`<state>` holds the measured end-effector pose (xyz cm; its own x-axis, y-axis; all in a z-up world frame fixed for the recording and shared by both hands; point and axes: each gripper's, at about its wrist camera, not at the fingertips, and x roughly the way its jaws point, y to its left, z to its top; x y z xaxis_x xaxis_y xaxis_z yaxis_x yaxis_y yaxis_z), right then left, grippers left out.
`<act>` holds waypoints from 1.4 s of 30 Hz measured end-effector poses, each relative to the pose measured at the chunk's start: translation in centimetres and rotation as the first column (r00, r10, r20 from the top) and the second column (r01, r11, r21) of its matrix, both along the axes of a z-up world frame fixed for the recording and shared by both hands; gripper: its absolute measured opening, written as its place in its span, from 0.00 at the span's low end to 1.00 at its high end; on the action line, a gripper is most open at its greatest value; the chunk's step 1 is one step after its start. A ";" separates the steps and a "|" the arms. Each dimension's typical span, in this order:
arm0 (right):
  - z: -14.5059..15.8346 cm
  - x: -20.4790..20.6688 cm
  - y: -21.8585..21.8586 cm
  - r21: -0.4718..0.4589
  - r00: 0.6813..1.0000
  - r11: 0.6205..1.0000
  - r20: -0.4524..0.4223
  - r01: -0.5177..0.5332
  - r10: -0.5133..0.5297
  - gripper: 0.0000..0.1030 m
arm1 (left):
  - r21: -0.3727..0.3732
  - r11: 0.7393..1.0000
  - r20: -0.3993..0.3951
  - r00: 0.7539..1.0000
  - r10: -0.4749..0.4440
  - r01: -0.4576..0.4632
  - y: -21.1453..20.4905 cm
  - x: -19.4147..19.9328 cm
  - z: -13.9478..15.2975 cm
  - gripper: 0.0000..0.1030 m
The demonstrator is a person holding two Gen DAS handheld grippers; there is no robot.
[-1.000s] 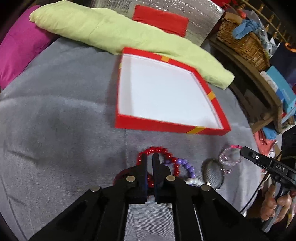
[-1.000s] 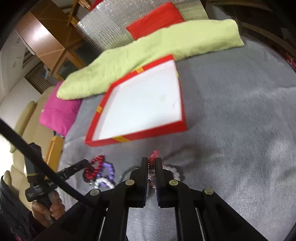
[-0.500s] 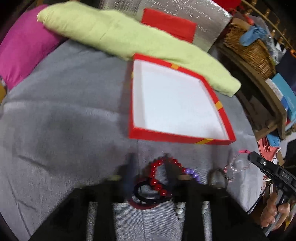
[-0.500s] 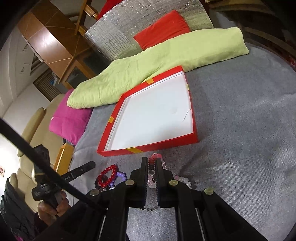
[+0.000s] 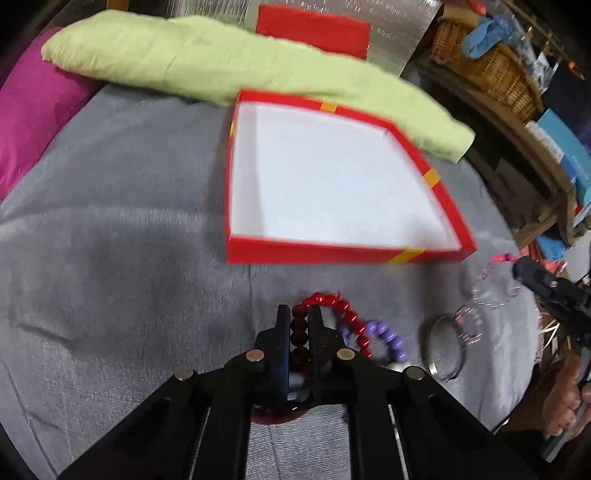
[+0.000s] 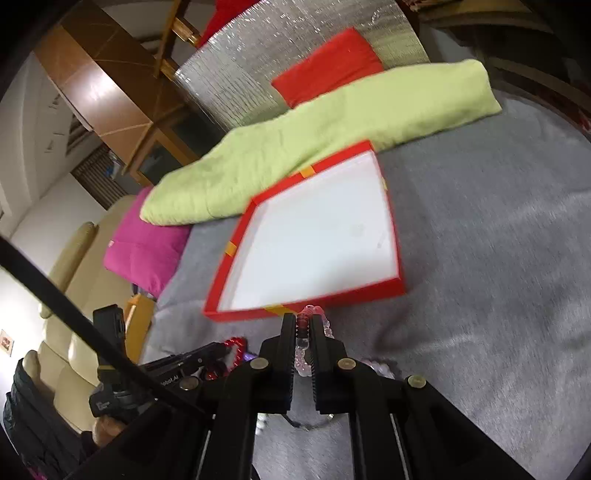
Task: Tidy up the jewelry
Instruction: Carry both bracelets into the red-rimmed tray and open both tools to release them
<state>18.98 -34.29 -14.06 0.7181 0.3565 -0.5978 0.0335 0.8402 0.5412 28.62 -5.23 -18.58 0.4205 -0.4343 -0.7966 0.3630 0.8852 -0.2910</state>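
Note:
A red box [image 5: 332,254] with a white inside lies open on the grey cloth, nothing in it. My left gripper [image 5: 299,312] is closing its jaws on a red bead bracelet [image 5: 327,300], with dark red beads pinched between the pads. Beside it lie a purple bead bracelet [image 5: 388,334] and a metal bangle [image 5: 443,349]. My right gripper [image 6: 302,321] is shut on a clear pink bead bracelet [image 6: 302,338], just before the box's near wall [image 6: 332,297]. In the left wrist view that pink bracelet [image 5: 491,295] hangs from the right gripper's tip [image 5: 526,267].
A long lime-green cushion [image 5: 221,62] lies behind the box, with a magenta pillow [image 5: 26,110] to the left and a red pillow [image 5: 314,29] against a silver sheet. A wicker basket [image 5: 491,70] sits on a wooden shelf at right. A hand [image 5: 565,406] holds the right tool.
My left gripper opened over the red bracelet and closed again with its beads between the fingers. The right gripper stayed shut on the pink bracelet and drew nearer the box.

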 end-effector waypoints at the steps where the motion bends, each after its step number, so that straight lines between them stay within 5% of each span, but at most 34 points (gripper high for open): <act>1: 0.2 0.1 0.1 0.001 1.000 1.000 0.014 -0.002 0.002 0.08 | -0.022 1.000 0.009 1.000 -0.002 0.003 0.1 -0.1 0.5 0.09; 6: 1.3 1.4 0.5 0.025 0.996 1.000 0.085 0.000 -0.002 0.08 | -0.115 0.992 0.094 0.995 -0.045 0.056 0.0 -0.9 3.7 0.09; 13: 1.1 5.1 1.9 0.042 0.995 0.999 0.102 -0.007 0.003 0.08 | -0.143 0.985 0.194 0.979 -0.066 0.094 -2.3 0.7 7.6 0.09; 22: -2.0 9.3 3.3 0.030 1.000 0.999 0.016 -0.025 0.024 0.08 | -0.125 0.992 0.073 0.997 0.015 -0.006 -3.5 5.8 2.9 0.09; 29: -3.3 10.0 1.9 -0.003 0.999 0.999 -0.031 0.040 -0.041 0.09 | -0.081 0.996 0.088 0.995 0.037 -0.030 -4.1 6.1 2.5 0.09; 33: -3.1 9.3 0.4 0.004 0.996 0.997 -0.037 0.081 -0.080 0.25 | -0.094 0.995 0.095 0.995 0.033 -0.024 -4.0 5.7 2.7 0.10; 42: -0.9 6.1 -0.7 -0.044 0.998 0.997 -0.017 0.064 -0.065 0.27 | -0.083 0.996 0.136 0.990 0.028 -0.017 -3.2 3.8 4.2 0.11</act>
